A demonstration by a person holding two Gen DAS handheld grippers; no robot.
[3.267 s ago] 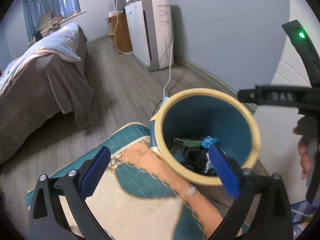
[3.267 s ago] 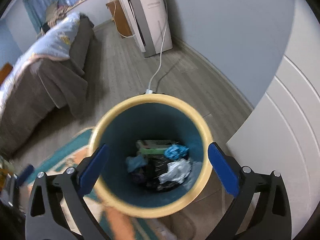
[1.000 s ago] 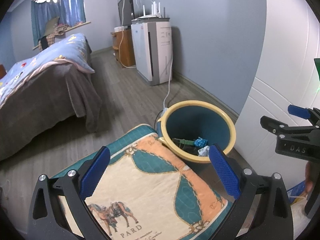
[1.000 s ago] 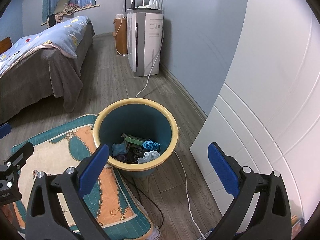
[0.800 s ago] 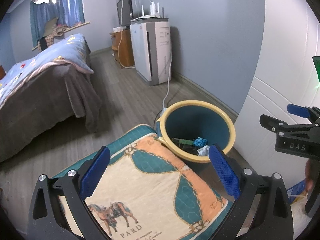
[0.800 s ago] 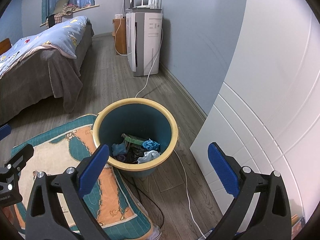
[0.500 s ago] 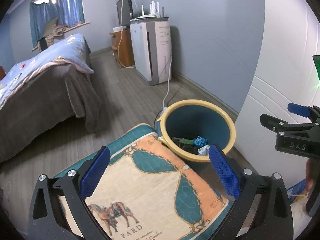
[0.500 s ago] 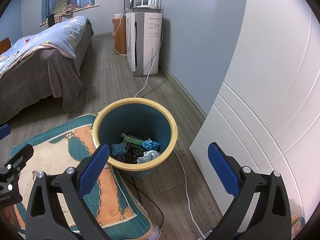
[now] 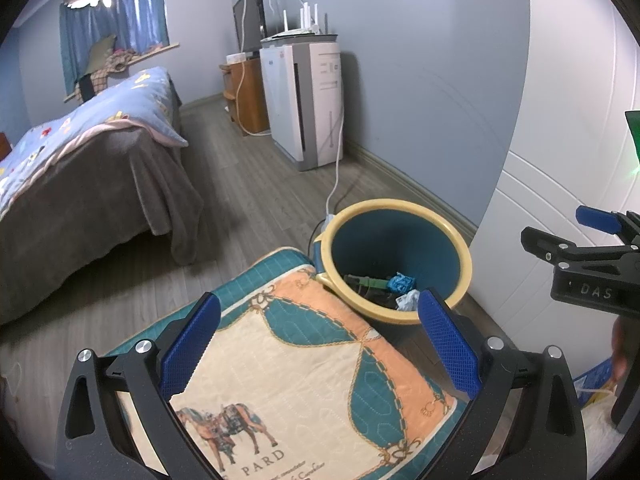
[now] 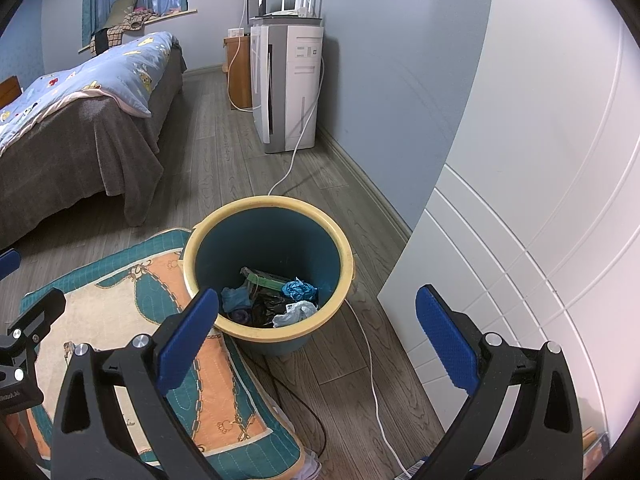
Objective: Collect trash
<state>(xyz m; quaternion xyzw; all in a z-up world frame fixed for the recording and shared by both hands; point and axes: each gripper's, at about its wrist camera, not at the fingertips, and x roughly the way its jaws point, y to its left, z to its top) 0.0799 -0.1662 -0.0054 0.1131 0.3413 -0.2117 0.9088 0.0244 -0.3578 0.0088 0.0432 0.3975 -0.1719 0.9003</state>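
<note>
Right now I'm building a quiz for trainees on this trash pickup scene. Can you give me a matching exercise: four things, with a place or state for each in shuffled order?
Things:
1. trash bin
2. rug
3. white cable
4. left gripper

Places or states:
A. jaws open, holding nothing
B. runs along the wood floor beside the bin
C. holds crumpled blue and white trash
D. lies on the floor, its edge against the bin

Pairs: 1-C, 2-D, 3-B, 4-A

soft, even indoor light, sharp throughout (brightest at the curtained window); heavy fisheye bending, dark vignetted corners.
</note>
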